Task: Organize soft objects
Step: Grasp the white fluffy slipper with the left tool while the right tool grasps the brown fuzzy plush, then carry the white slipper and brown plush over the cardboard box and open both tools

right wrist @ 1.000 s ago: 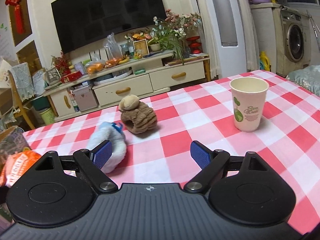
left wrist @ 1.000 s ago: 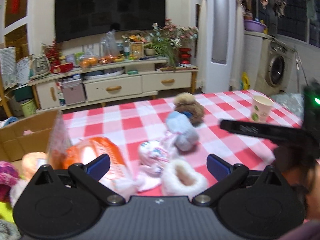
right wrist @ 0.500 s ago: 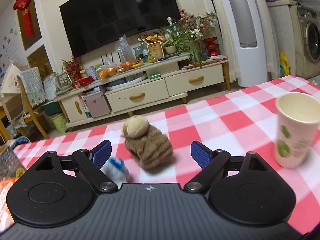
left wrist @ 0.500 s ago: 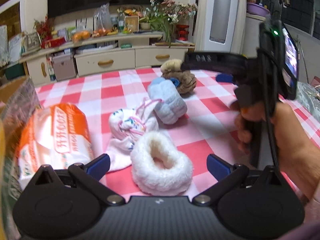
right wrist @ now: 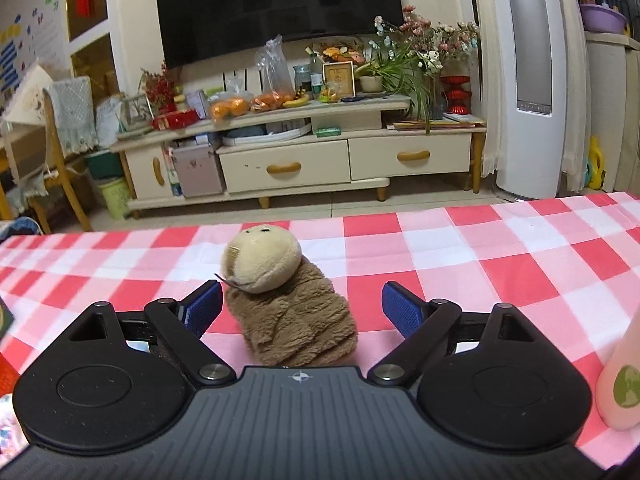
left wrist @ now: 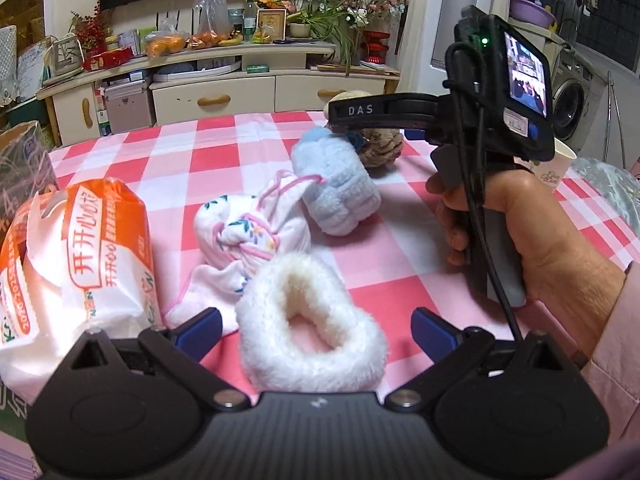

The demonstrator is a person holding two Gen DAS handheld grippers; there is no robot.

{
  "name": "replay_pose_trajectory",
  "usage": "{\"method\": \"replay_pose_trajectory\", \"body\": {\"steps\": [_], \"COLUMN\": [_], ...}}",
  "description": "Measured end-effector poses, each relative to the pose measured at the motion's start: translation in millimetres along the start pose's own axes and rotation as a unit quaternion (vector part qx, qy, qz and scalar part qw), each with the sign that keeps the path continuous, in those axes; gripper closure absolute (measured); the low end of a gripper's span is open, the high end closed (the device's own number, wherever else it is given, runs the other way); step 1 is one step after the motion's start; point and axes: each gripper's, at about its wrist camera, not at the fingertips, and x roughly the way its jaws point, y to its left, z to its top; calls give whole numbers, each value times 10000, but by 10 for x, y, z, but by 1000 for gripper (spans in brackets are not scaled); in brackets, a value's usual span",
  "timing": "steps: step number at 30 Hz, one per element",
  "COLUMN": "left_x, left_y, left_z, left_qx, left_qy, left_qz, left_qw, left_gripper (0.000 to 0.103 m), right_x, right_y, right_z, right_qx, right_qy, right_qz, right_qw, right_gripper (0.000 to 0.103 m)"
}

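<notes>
Straddling brown plush toy, right gripper spread wide; left gripper wide around white fluffy ring.

Tablecloth: smooth cloth, red-and-white check, slight sheen.
White ring: long fluffy pile.
Blue roll: soft terry, ribbed.
Floral bundle: thin printed cotton.
Brown toy: shaggy plush body, smoother cream head.
Tissue pack: glossy crinkled plastic film.
Cup: matt paper.
Left gripper: matt black plastic, ribbed deck, shiny metal screws, textured blue pads.
</notes>
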Motion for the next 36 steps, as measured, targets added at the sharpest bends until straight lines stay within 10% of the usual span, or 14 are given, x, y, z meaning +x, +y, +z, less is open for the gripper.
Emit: {"method": "replay_pose_trajectory", "body": {"steps": [4, 6, 12, 36], "left_x": [25, 45, 21, -249], "left_y": [-17, -7, -17, 538], "left_z": [9, 0, -17, -156], "left_qx": [84, 67, 193, -500], "left_qy": [27, 83, 39, 223], "left_qz": [44, 29, 16, 533], "left_qw": [10000, 9999, 9998, 9971], "left_gripper": [20, 35, 50, 72], "right_x": [27, 20, -32, -854], "right_y": [-6, -11, 0, -129], "right_z": [-21, -25, -54, -462], "right_qx": [32, 21, -146, 416], "right_qy": [64, 69, 90, 434], "right_qz": [-32, -12, -42, -124], "right_qw": [10000, 10000, 9998, 9981], "right_gripper": [2, 29, 46, 50]}}
